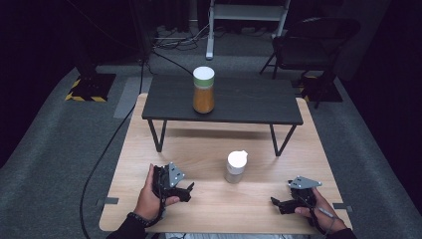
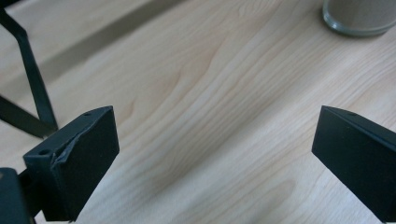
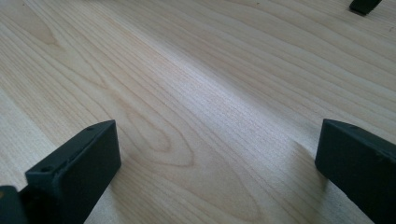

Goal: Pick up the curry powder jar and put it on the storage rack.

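- High view: small jar (image 1: 235, 167) stands on the table (image 1: 209, 209) between both grippers, untouched.
- Left gripper (image 1: 185, 192) and right gripper (image 1: 278, 204) rest with jaws apart.
- Likely step: approach; next, straddle the jar squarely.

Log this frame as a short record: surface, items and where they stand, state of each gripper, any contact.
surface: light wooden table
raised shelf: black, on thin legs, at the far half of the table
tall jar: orange contents, white lid, upright on the shelf
small jar: white lid, upright on the table between the grippers
left gripper: open, holds nothing
right gripper: open, holds nothing
contact: neither gripper touches a jar
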`<control>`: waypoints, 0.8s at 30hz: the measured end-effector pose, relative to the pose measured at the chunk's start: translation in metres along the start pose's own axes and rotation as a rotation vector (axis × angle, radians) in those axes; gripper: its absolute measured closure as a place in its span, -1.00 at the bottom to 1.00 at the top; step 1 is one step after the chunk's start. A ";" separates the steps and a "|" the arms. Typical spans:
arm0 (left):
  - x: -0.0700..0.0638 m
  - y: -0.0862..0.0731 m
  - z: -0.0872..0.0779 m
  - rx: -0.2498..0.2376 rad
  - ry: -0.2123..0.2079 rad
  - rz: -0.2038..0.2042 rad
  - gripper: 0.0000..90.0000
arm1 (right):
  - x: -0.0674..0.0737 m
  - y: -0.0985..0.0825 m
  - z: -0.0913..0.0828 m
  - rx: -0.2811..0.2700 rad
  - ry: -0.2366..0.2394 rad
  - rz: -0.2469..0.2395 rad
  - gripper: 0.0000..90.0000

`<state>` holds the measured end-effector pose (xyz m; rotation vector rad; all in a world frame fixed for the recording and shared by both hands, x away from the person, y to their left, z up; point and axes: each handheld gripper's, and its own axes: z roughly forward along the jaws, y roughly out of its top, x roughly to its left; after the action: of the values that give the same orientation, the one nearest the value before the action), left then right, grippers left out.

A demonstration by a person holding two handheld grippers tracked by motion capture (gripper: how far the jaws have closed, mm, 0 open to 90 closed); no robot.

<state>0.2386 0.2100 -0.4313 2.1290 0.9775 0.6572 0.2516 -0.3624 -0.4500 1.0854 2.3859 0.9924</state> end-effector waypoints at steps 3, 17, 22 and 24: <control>0.005 -0.005 0.001 0.013 0.004 -0.025 -0.98 | 0.000 0.000 0.000 0.001 0.000 0.000 -1.00; 0.025 -0.019 0.003 0.111 -0.008 -0.068 -0.97 | 0.000 0.000 0.000 0.001 0.000 0.000 -1.00; 0.035 -0.025 0.004 0.126 -0.034 -0.112 -0.97 | 0.000 0.000 0.000 0.001 -0.001 0.000 -1.00; 0.039 -0.027 0.004 0.123 -0.042 -0.124 -0.98 | 0.000 0.000 0.000 0.001 0.000 0.000 -1.00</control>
<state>0.2519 0.2523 -0.4485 2.1583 1.1430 0.5007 0.2516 -0.3623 -0.4499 1.0862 2.3863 0.9910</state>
